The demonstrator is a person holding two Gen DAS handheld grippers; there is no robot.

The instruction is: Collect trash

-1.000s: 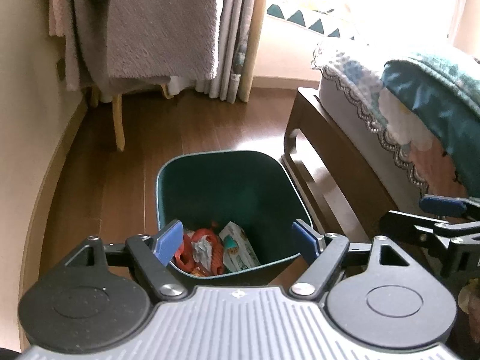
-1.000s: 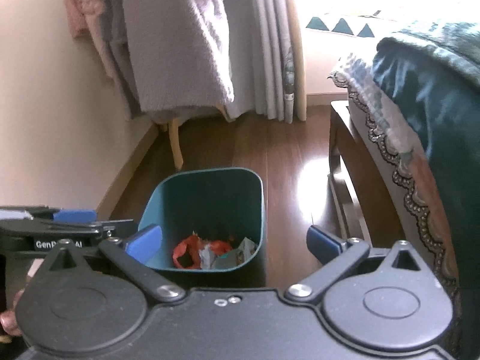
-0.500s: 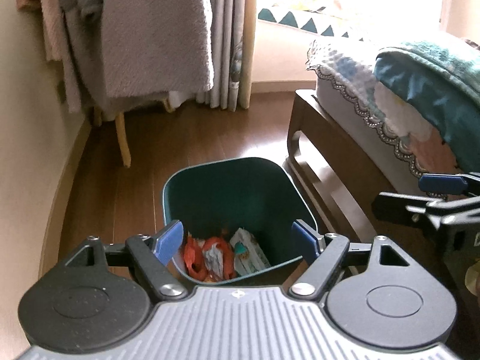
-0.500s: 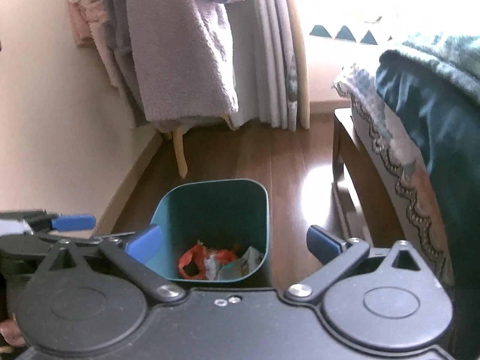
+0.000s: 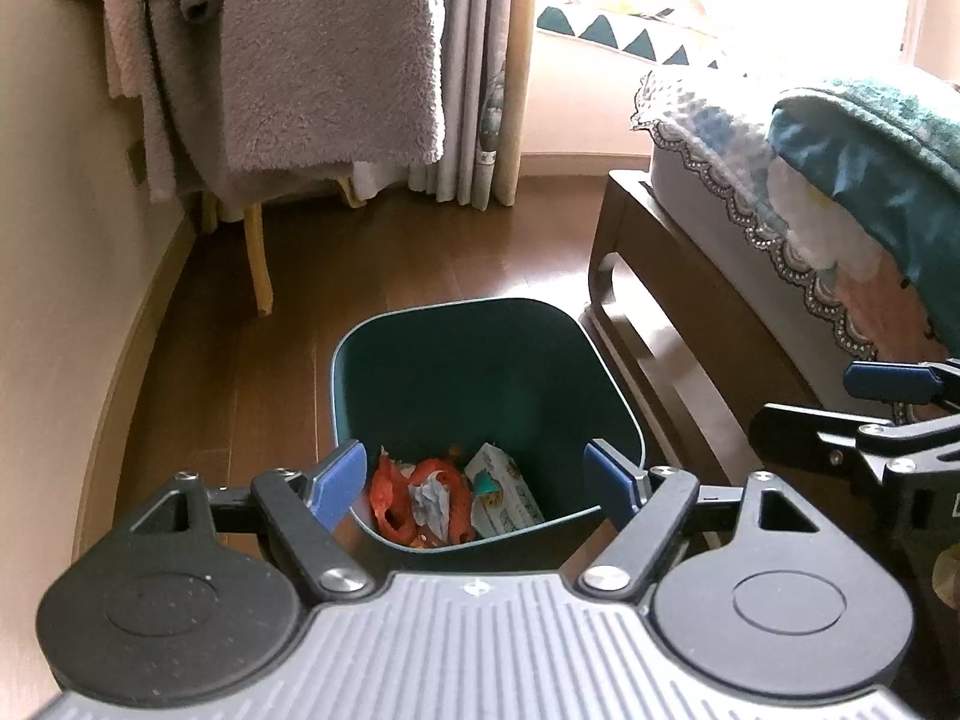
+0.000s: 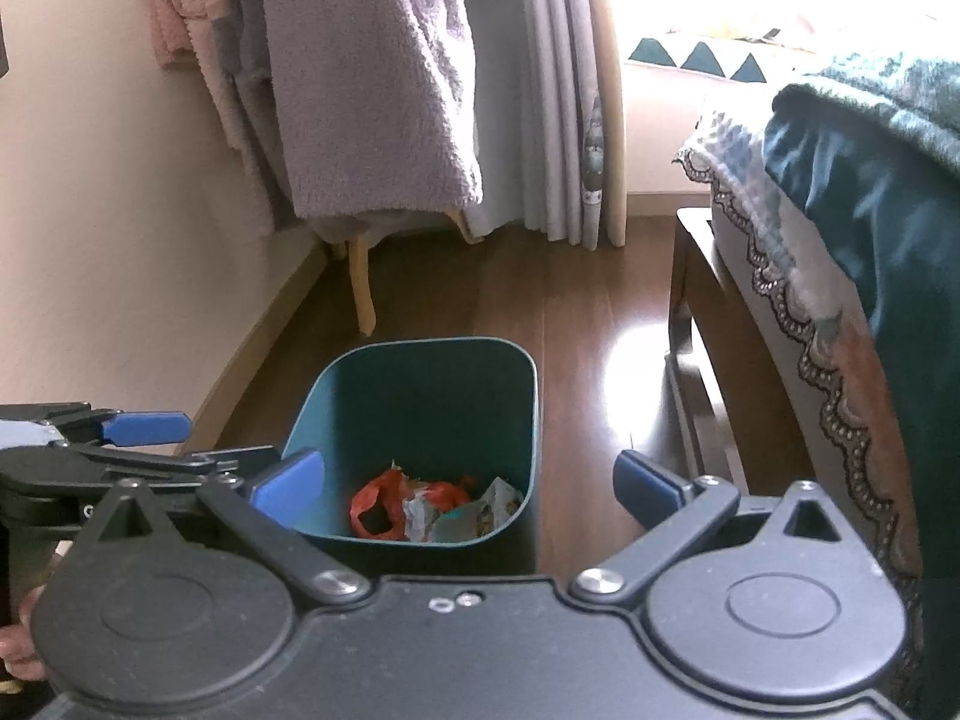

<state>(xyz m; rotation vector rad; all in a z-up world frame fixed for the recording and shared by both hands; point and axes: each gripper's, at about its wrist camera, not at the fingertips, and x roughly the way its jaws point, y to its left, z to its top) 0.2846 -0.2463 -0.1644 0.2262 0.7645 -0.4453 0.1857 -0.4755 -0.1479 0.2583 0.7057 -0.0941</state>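
A dark teal trash bin (image 5: 420, 324) (image 6: 510, 360) stands on the wooden floor between wall and bed. At its bottom lie a crumpled red wrapper (image 5: 396, 498) (image 6: 378, 504), a grey scrap and a pale printed packet (image 5: 501, 489) (image 6: 498, 501). My left gripper (image 5: 477, 477) hangs open above the bin's near rim, nothing between its blue pads. My right gripper (image 6: 471, 480) is open too, empty, over the bin's near right corner. Each gripper shows at the edge of the other's view.
A bed with a dark wooden frame (image 5: 690, 312) (image 6: 696, 360) and teal blanket (image 5: 870, 138) runs along the right. Towels and robes (image 5: 324, 60) (image 6: 372, 78) hang on a wooden rack by the left wall. Curtains (image 5: 480, 72) hang at the back.
Both views have tilted up slightly, so the bin sits lower in each frame. Both grippers stay open and empty; the trash in the bin lies as before.
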